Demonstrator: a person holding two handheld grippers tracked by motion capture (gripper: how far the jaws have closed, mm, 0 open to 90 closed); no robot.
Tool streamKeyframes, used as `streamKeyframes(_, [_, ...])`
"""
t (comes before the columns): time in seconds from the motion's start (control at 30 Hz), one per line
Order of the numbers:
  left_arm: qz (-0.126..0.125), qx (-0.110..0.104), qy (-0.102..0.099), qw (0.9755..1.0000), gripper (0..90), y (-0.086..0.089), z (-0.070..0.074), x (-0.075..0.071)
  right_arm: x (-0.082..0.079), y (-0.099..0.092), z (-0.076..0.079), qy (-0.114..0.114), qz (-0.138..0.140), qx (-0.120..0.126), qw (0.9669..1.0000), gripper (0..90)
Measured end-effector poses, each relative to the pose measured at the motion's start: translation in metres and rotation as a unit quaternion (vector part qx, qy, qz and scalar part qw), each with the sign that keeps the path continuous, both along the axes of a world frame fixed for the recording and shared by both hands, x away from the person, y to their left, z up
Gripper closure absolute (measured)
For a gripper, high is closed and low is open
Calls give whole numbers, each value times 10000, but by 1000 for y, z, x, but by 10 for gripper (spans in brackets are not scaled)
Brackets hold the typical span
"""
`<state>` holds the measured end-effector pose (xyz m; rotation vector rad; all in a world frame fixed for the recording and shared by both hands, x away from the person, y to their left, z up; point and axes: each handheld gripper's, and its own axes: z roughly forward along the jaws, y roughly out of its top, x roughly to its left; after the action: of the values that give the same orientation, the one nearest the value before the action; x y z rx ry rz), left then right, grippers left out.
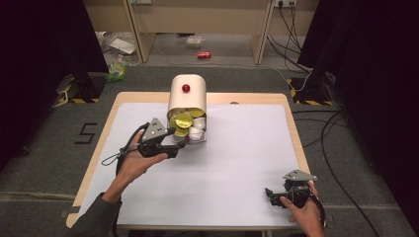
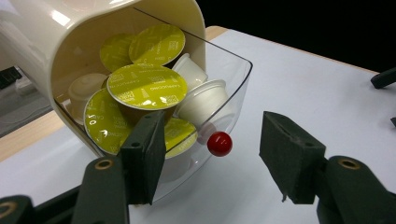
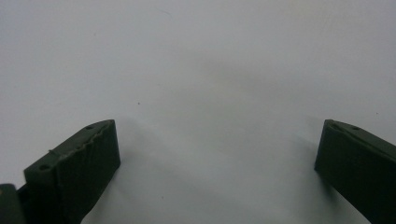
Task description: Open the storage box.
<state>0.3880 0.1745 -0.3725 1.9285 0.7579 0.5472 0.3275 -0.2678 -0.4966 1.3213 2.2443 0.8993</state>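
A cream capsule holder (image 1: 187,98) stands at the back middle of the table, with a red knob (image 1: 186,88) on its cover. Its clear front bin (image 2: 233,79) is tipped open and holds several yellow-lidded capsules (image 2: 147,86) and white capsules (image 2: 203,100). A second red knob (image 2: 219,143) sits on the clear front wall. My left gripper (image 1: 179,140) (image 2: 217,170) is open just in front of the bin, one pad on each side of that knob, neither touching it. Near the front right corner my right gripper (image 1: 271,194) (image 3: 217,163) is open over bare mat.
A white mat (image 1: 237,163) covers the wooden table (image 1: 291,113). On the floor beyond lie a red can (image 1: 203,55), some packaging (image 1: 118,69) and cables (image 1: 331,133). Dark curtains hang on both sides.
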Motion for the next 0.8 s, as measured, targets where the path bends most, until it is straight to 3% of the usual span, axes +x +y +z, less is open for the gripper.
streamKeyframes(0.8, [-84,5,18,10000,404,1,-3,-13,0,0,0,0,1,0,10000,3])
